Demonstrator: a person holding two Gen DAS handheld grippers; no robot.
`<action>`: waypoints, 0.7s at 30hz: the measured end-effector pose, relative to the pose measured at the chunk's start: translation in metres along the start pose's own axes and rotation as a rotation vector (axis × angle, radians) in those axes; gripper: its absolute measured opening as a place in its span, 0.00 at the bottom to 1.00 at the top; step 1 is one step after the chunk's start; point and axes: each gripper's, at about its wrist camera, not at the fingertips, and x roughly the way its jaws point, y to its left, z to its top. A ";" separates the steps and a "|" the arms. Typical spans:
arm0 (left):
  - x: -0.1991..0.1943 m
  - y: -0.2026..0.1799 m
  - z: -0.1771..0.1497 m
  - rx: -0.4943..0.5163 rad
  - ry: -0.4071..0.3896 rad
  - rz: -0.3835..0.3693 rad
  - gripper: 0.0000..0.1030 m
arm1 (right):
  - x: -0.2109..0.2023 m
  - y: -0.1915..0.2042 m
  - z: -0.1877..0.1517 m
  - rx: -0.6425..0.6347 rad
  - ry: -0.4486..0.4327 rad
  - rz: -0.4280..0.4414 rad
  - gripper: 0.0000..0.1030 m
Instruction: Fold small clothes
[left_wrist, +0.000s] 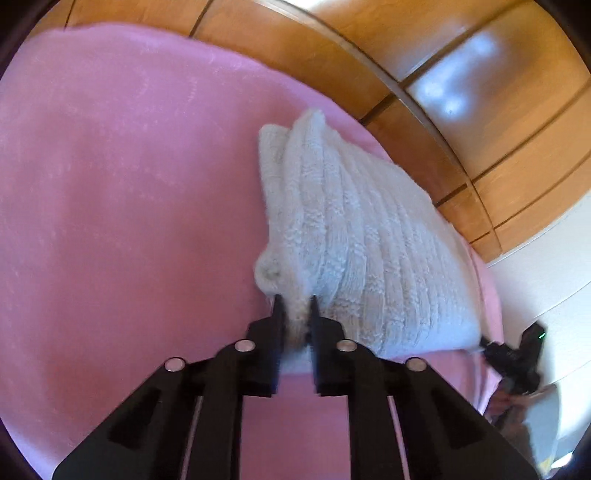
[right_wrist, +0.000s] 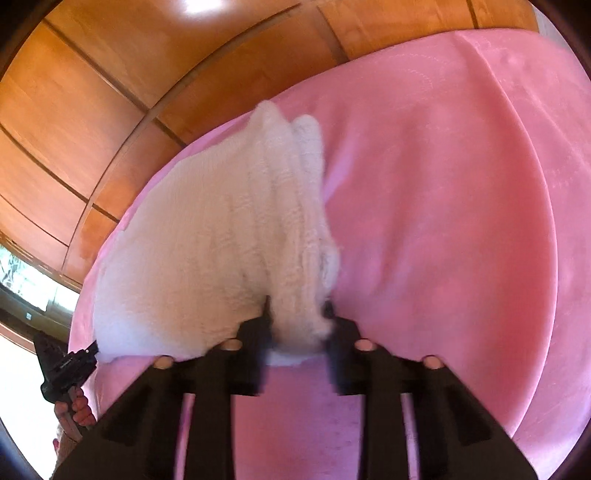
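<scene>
A small white knitted garment (left_wrist: 354, 236) lies on a pink blanket (left_wrist: 122, 192), held up at its near edge by both grippers. My left gripper (left_wrist: 294, 301) is shut on one near corner of the garment. My right gripper (right_wrist: 297, 308) is shut on the other near corner of the same garment (right_wrist: 221, 236), with bunched knit between its fingers. Each gripper shows in the other's view: the right one (left_wrist: 513, 358) at the garment's far corner, the left one (right_wrist: 66, 365) likewise. The garment hangs taut between them, ridged and partly folded.
The pink blanket (right_wrist: 461, 206) covers a raised surface and drops off at its edges. A wooden floor (left_wrist: 461, 110) lies beyond it, also in the right wrist view (right_wrist: 92, 92). A white wall or furniture (left_wrist: 546, 280) stands at the right. A bright window (right_wrist: 29, 284) is at the left.
</scene>
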 end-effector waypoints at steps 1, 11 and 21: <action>-0.004 -0.001 -0.003 0.003 -0.002 0.001 0.08 | -0.005 0.004 0.001 -0.011 -0.008 0.003 0.16; -0.066 -0.006 -0.034 0.014 -0.009 -0.055 0.07 | -0.072 0.009 -0.039 -0.082 -0.017 0.053 0.14; -0.083 -0.008 -0.064 -0.002 0.018 0.036 0.16 | -0.071 0.005 -0.060 -0.112 0.036 0.005 0.23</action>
